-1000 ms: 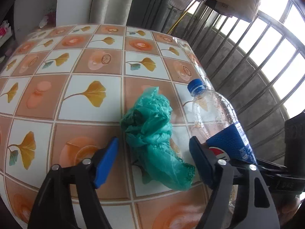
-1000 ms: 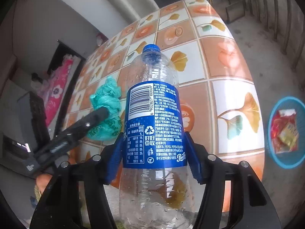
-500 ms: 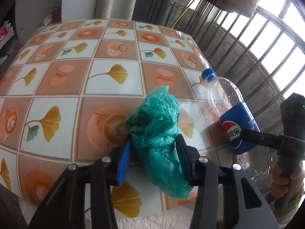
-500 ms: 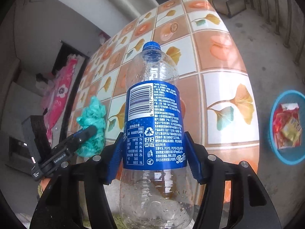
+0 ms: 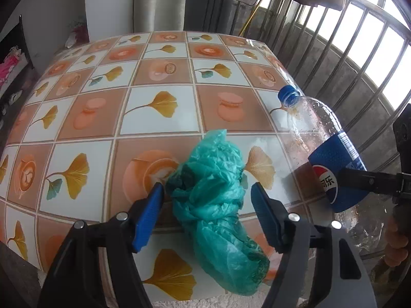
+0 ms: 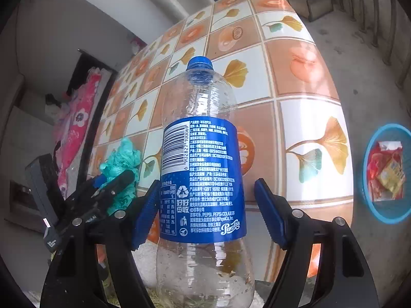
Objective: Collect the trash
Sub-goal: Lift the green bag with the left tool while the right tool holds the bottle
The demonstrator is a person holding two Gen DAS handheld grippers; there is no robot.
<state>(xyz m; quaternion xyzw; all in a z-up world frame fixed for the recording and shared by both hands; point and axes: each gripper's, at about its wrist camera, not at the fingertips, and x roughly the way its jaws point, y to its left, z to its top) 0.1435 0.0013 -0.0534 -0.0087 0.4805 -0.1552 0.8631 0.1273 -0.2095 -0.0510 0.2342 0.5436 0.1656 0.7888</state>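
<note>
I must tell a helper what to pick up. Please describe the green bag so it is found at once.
Look at the table with the leaf-pattern cloth, at its near edge. Left of the clear bottle lies the crumpled green plastic bag: the only soft, green thing there.

Printed on the bottle's blue label [image 6: 203,179]: "PEPSI", "PEPSI-COLA", a white script "Pepsi-Cola", a barcode beginning 6 902827, plus Chinese "好好回收" beside a recycling sign.

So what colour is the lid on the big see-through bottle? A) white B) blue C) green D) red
B: the bottle wears a blue cap on its neck, matching its blue label, as the left wrist view also shows.
</note>
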